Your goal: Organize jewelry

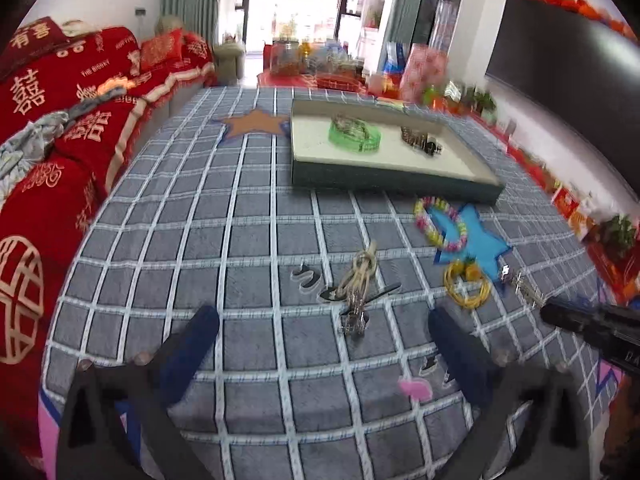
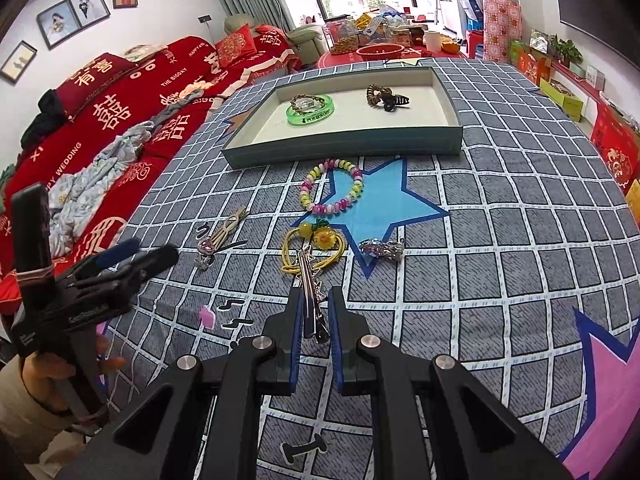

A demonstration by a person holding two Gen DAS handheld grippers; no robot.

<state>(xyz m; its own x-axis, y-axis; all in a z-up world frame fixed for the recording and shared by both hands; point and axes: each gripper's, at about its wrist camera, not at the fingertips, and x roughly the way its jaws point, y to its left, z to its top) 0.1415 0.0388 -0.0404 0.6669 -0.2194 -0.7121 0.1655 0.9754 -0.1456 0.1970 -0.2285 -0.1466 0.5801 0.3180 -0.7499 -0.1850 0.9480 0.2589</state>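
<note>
A shallow tray [image 2: 344,145] [image 1: 384,179] holds a green bangle [image 2: 311,113] [image 1: 355,135] and a dark hair claw with a beaded band [image 2: 386,98] [image 1: 420,140]. On the checked cloth lie a pastel bead bracelet [image 2: 331,184] [image 1: 440,224], a yellow cord with a sunflower charm [image 2: 316,252] [image 1: 467,286], a sparkly clip [image 2: 380,249] and a beige hairpin [image 2: 224,238] [image 1: 358,280]. My right gripper [image 2: 314,296] is shut on a silver hair clip [image 2: 310,300]. My left gripper [image 1: 324,316] [image 2: 144,254] is open above the beige hairpin.
A red sofa [image 1: 60,128] with a crumpled blanket runs along the table's left edge. A second low table with jars and a red bowl [image 2: 380,50] stands behind the tray. Red boxes and plants [image 2: 560,64] line the right wall under a TV [image 1: 560,72].
</note>
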